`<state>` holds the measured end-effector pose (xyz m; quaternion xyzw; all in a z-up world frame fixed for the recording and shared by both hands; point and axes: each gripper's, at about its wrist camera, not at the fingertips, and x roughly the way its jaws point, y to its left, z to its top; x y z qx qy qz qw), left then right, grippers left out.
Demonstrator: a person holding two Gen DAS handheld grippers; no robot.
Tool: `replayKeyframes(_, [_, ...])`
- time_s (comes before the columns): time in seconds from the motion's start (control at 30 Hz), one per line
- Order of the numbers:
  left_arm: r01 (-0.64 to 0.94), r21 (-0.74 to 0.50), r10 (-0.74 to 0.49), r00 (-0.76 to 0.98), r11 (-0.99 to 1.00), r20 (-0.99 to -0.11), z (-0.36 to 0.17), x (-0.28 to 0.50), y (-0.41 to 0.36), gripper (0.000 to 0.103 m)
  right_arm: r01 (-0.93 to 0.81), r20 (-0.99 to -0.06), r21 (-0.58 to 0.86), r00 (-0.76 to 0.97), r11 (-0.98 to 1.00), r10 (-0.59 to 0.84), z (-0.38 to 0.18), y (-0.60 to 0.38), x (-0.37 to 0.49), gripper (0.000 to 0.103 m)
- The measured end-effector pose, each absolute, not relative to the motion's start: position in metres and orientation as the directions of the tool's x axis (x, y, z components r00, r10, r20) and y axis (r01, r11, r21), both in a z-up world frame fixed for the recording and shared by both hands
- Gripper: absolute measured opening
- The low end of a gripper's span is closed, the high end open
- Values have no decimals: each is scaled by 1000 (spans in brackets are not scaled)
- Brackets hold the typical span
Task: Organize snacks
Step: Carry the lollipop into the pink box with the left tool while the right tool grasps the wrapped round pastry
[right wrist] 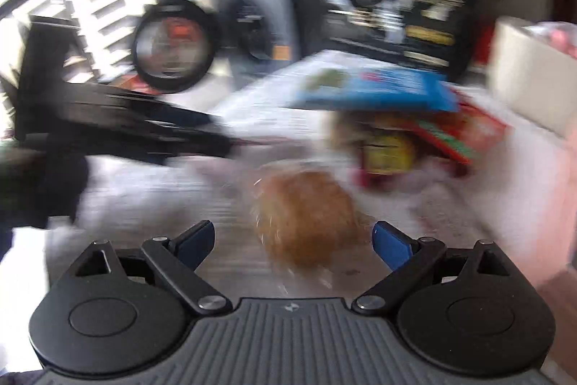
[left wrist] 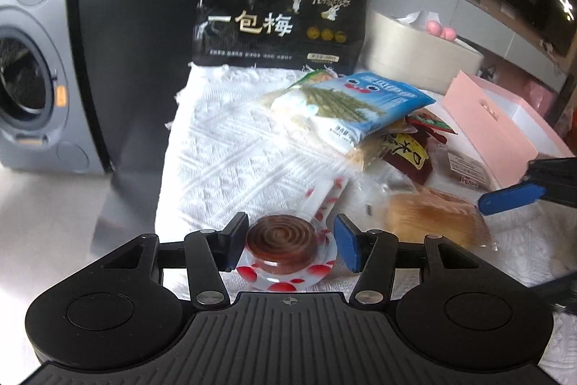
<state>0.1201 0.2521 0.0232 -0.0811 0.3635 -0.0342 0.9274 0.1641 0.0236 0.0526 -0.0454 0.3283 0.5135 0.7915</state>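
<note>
The round brown jelly cup point(left wrist: 279, 242) sits between the fingers of the left gripper point(left wrist: 288, 246), low over the white cloth point(left wrist: 234, 161). The fingers are partly open; I cannot tell if they press it. It looks small, light and slippery, so squeeze its stiff sides. The right gripper point(right wrist: 292, 240) is wide open and holds nothing, near the soft wrapped bread point(right wrist: 306, 215). A pink box point(left wrist: 494, 128) waits nearby.
</note>
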Motion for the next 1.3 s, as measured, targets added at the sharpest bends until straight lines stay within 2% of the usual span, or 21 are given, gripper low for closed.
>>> replayKeyframes(0.17, [3,-175,-119,745,985,-656,20,117,252,58,-852,-549,118,373,511,748,65,31,156,95])
replayKeyframes(0.4, [-2,-159,-103,752,987,-651,18,117,249,59,-795,-578,182,390,579,717,46,64,186,95])
replayKeyframes(0.47, [-12,-164,-99,752,986,-651,19,117,249,58,-776,-618,214,363,593,697,37,71,194,85])
replayKeyframes(0.5, [-21,-173,-98,753,985,-651,20,116,249,58,-768,-637,242,335,592,694,33,74,197,75])
replayKeyframes(0.6, [-35,-204,-109,752,978,-650,25,115,250,58,-781,-626,247,324,574,710,42,64,186,64])
replayKeyframes(0.8, [2,-191,-116,802,982,-587,65,97,225,58,-798,-540,197,396,569,743,77,27,156,60])
replayKeyframes(1.0, [123,-193,-214,790,973,-574,91,84,165,58,-763,-486,227,450,606,749,91,-44,123,60])
replayKeyframes(1.17, [236,-258,-345,739,937,-578,85,83,109,58,-659,-526,216,543,720,655,77,-112,104,60])
replayKeyframes(1.3, [319,-324,-451,710,891,-542,90,91,69,58,-563,-551,203,611,801,569,73,-161,91,60])
